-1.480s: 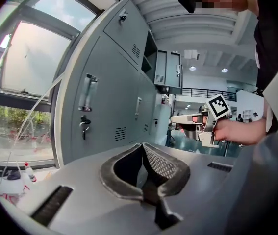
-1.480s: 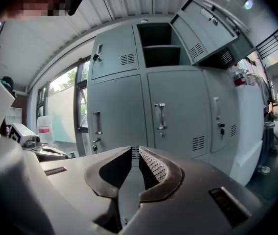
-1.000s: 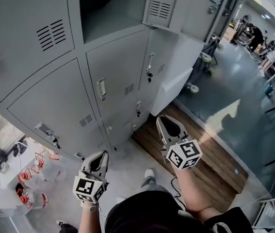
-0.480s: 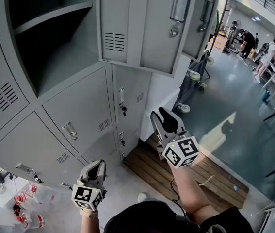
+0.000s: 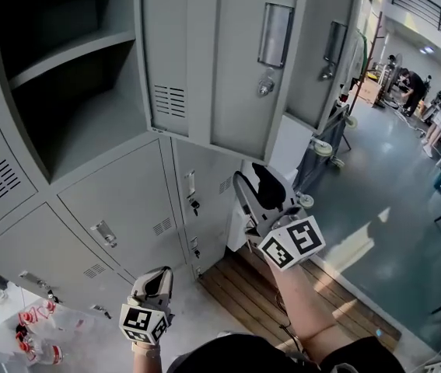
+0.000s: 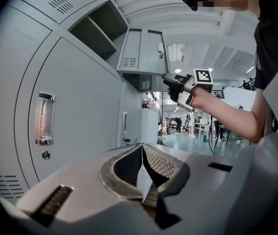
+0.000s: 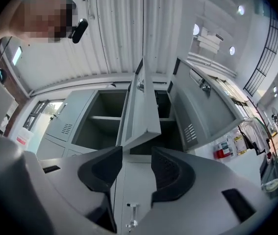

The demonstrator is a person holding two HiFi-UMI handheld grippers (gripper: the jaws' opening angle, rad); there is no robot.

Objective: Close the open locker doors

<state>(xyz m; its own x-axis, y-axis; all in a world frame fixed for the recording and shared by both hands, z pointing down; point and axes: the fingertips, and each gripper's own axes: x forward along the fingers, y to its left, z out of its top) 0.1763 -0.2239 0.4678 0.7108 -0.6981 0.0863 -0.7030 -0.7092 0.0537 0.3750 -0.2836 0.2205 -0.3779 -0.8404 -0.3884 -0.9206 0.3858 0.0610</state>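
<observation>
Two upper locker doors hang open | nearer door above and just ahead of right tongs, long axis upright | right tongs nearer, jaws just opened wide, nothing between | left tongs closed, empty, low | farther door beyond

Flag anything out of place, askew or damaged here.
One upper locker door and its neighbour stand swung open; the lower doors are shut. Nothing looks spilled or damaged.

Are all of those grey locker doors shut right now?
No, an upper locker door hangs wide open in the head view, showing the shelf inside its compartment.
</observation>
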